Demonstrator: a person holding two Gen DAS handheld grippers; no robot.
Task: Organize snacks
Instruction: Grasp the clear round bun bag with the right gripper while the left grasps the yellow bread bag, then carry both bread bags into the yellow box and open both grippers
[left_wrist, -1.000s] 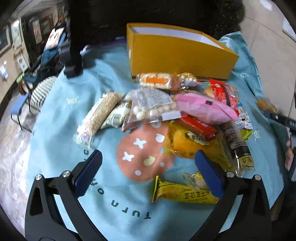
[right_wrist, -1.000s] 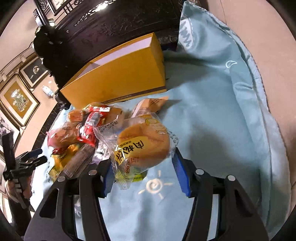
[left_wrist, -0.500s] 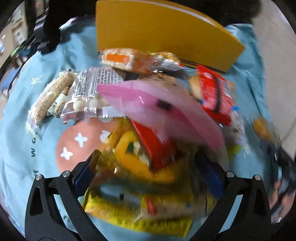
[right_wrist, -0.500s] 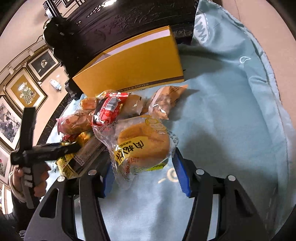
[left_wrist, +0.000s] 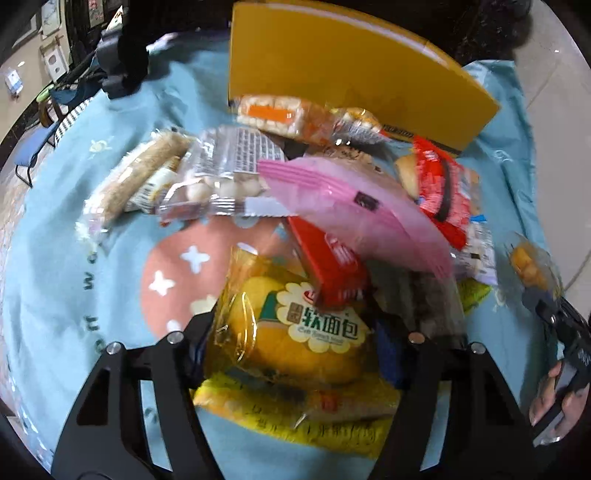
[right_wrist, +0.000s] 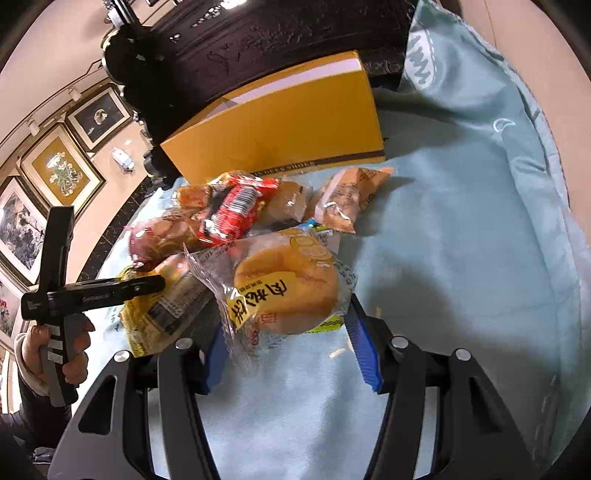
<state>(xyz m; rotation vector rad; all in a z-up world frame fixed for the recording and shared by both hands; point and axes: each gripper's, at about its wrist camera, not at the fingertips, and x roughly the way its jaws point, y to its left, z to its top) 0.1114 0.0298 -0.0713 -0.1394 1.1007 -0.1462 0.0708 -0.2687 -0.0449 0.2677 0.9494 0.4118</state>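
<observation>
Legibly, "软面包" marks the yellow soft-bread packet (left_wrist: 295, 332) between the left gripper's (left_wrist: 295, 339) jaws; right gripper (right_wrist: 288, 350) clasps the clear bun packet (right_wrist: 284, 284) reading "肉松".

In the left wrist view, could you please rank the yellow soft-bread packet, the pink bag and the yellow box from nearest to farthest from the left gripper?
1. Yellow soft-bread packet: between the left gripper fingers.
2. Pink bag: beyond it, mid-pile, slightly right.
3. Yellow box: farthest, behind the pile at the back of the cloth.
</observation>
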